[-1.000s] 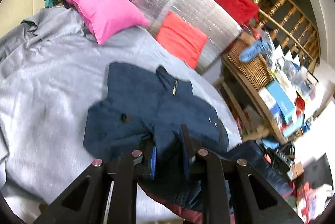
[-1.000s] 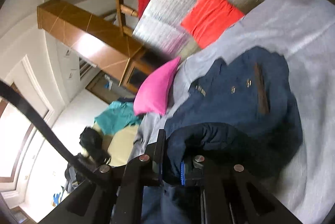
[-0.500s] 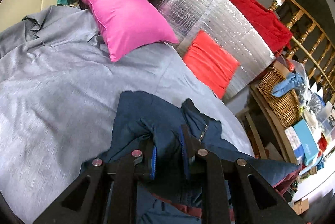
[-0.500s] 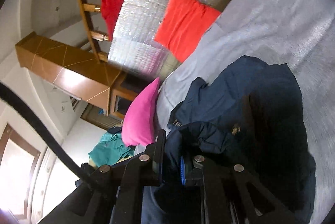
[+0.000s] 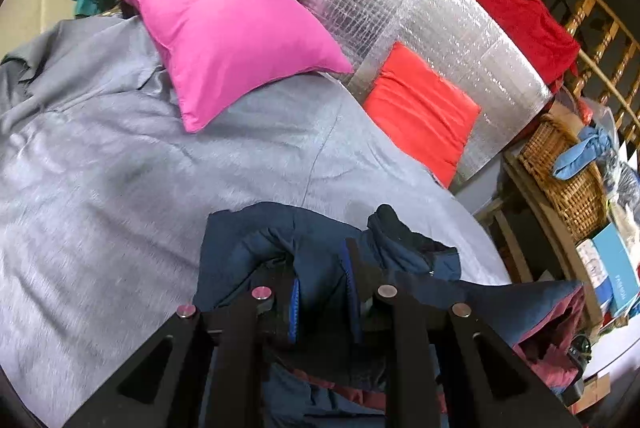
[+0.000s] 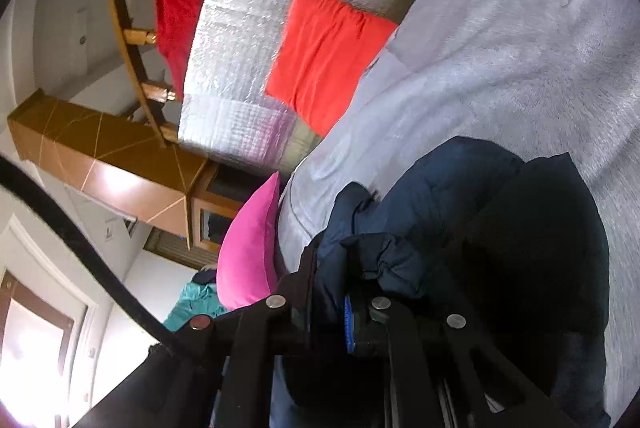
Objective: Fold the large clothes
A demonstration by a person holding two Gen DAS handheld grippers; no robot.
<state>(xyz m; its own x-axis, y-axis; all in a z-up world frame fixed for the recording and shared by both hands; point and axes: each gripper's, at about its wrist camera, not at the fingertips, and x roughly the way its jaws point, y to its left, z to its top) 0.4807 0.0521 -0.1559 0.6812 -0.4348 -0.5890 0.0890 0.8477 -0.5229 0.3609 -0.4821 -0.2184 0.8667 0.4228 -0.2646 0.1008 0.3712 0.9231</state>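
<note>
my left gripper [image 5: 322,292] and right gripper [image 6: 328,292] each pinch the navy padded jacket [image 5: 280,240], bunched below the pink pillow [image 5: 228,28]; folding looks barely begun.

— What stood behind the bed [image 5: 100,196]?

— A silver foil panel [image 5: 420,12] leaned against a wooden railing [image 5: 592,8], with a red cloth [image 5: 520,16] draped over the rail. A wicker basket [image 5: 568,168] sat on shelving to the right.

— And the walls?

— White walls [image 6: 52,40], a brown wooden cabinet [image 6: 104,164], and bright daylight through a window [image 6: 28,356] at the lower left.
</note>
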